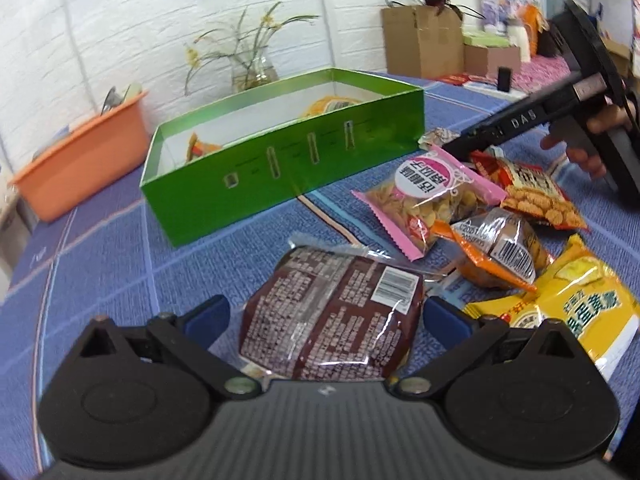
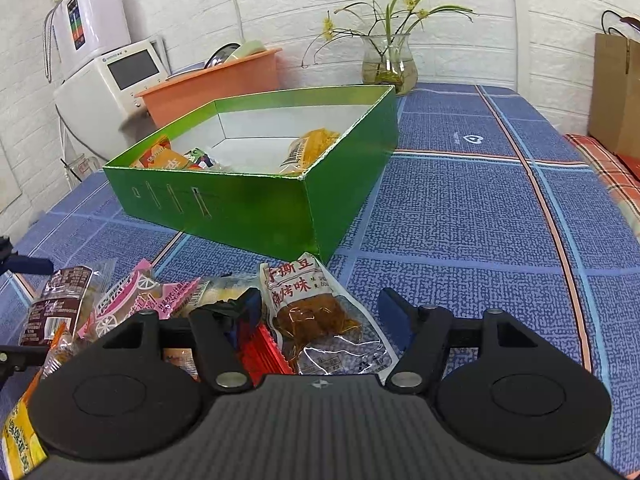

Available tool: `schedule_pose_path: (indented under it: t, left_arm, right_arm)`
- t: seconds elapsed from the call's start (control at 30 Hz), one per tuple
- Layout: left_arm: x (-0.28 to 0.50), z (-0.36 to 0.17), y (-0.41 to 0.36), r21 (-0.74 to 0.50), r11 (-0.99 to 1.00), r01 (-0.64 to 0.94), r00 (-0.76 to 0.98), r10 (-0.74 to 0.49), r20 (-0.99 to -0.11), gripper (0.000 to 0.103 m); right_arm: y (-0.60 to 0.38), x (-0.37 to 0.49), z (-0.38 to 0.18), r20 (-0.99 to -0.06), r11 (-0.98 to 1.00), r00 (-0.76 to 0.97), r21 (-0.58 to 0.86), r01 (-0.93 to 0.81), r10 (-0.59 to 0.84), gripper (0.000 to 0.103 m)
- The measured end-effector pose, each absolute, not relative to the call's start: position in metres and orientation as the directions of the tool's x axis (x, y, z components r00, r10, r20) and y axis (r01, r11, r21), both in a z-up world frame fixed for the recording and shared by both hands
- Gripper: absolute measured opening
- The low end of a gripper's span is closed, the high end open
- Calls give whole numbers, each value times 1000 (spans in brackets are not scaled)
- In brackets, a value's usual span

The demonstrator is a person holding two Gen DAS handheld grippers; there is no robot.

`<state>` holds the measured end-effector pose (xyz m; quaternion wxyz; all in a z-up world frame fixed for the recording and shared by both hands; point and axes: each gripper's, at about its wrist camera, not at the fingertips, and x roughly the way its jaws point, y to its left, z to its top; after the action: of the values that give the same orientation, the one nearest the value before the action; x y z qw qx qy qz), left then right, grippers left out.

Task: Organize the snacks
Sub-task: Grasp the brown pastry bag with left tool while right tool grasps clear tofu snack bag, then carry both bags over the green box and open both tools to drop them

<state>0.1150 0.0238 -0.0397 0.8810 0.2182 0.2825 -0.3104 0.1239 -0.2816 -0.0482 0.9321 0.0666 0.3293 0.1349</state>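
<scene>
A green box (image 1: pixel 280 168) stands on the blue cloth with a few snack packets inside; it also shows in the right wrist view (image 2: pixel 256 208). My left gripper (image 1: pixel 326 314) is open, its blue fingers either side of a brown packet (image 1: pixel 332 312) lying on the cloth. My right gripper (image 2: pixel 326 312) is open over a clear packet of brown snacks (image 2: pixel 316 316) by the box corner; it shows in the left wrist view (image 1: pixel 452 148) at that packet (image 1: pixel 438 136). Pink (image 1: pixel 432 196), red (image 1: pixel 532 196), orange (image 1: pixel 496 252) and yellow (image 1: pixel 576 312) packets lie in a heap.
An orange tub (image 1: pixel 80 160) stands left of the box. A glass vase of flowers (image 2: pixel 388 60) is behind it by the white brick wall. White appliances (image 2: pixel 104 80) stand at far left. Cardboard boxes (image 1: pixel 424 40) and a paper bag (image 2: pixel 616 92) sit to the right.
</scene>
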Motion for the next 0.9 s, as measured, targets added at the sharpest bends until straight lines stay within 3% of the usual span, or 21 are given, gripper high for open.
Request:
schedule_pose_path:
  t: [0.17,0.4,0.6,0.67,0.7,0.9]
  left_arm:
    - [111,-41,9,333,630,702,663,-406,-629,103]
    - [131,-42,18,174,702,691,598,-420,-682,103]
    - [130,-44,23,126,730,672,589,-423,-688,101]
    - [128,-44,26,116,745,657,598,-421,-682,98]
    - [125,-44,29,114,758,643,608,-413,-678,95]
    - [111,-43,45,86,836,542,655,-356,-667,87]
  right_arm:
    - [-282,123,-50,-590,959,757,202,-198,281,103]
    - [-283,122,-51,-579,961,769,197,-192,272,103]
    - [-284,120,-51,-580,960,766,191,-203,278,103]
    - [-283,117,-48,-577,960,769,194,-200,277,94]
    - [-282,115,-47,-572,965,778,185,-186,260,80]
    - [-283,106,-43,-520,989,842,106,-101,142,76]
